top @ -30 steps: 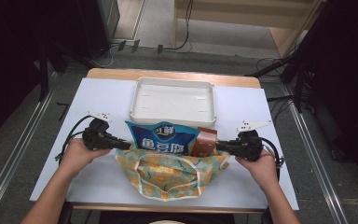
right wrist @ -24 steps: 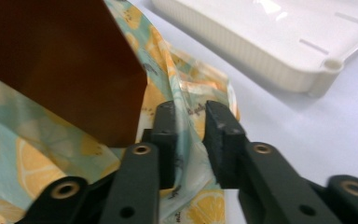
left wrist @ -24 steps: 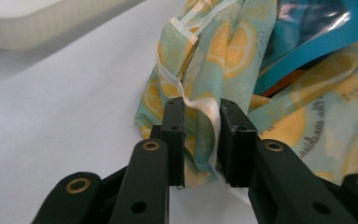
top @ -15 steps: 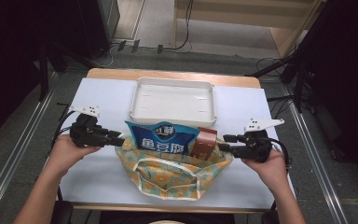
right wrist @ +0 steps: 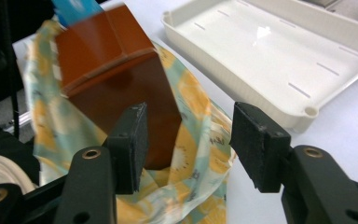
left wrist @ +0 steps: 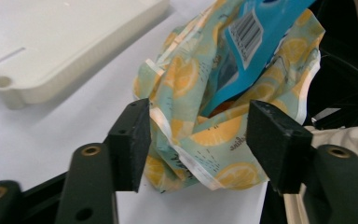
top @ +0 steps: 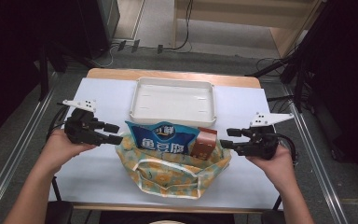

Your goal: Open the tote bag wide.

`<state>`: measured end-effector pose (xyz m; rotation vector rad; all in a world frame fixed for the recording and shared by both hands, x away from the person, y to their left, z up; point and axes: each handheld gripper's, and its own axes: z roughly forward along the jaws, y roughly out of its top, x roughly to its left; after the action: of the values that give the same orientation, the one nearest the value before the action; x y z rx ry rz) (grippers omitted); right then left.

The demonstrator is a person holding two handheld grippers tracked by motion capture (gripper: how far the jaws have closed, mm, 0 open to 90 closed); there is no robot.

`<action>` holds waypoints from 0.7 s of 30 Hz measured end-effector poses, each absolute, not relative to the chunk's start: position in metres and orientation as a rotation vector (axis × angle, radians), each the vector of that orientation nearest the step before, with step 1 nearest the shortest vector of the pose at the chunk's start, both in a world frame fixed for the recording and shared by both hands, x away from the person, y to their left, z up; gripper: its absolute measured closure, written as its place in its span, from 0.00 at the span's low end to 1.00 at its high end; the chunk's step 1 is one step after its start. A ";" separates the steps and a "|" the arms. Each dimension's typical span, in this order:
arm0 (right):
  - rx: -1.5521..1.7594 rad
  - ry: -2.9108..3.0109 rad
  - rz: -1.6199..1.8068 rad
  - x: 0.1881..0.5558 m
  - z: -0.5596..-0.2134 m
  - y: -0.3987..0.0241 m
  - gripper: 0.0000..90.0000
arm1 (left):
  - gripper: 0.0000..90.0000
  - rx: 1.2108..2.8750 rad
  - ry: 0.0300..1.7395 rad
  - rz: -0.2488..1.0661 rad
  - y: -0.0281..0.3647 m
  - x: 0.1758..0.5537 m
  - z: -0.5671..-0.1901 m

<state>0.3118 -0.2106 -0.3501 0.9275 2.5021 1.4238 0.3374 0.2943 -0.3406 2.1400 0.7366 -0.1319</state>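
Bag (top: 177, 170) of lemon-print cloth sat at the table's (top: 102, 95) near edge, just in front of a white tray (top: 173, 100). Blue snack packet (top: 162, 138) w/ white Chinese lettering, not readable, and barcode on back, stood inside beside a brown box (top: 204, 143). Left gripper (top: 113, 133) and right gripper (top: 227, 138) flanked the bag; jaws of both had just been opening, apart, w/ cloth loose between them, unclamped.
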 end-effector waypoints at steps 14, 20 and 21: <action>0.774 2.555 1.463 0.284 -0.346 -0.199 0.58 | 0.42 2.178 0.637 -0.162 0.273 0.317 -0.340; 0.775 2.615 1.459 0.276 -0.354 -0.193 0.56 | 0.41 2.185 0.616 -0.197 0.260 0.319 -0.352; 0.770 2.625 1.460 0.274 -0.356 -0.192 0.55 | 0.41 2.191 0.608 -0.202 0.259 0.319 -0.354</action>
<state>0.2744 -0.1916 -0.3559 0.7700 2.6250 1.4605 0.3193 0.2588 -0.3541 2.1912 0.6084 -0.2023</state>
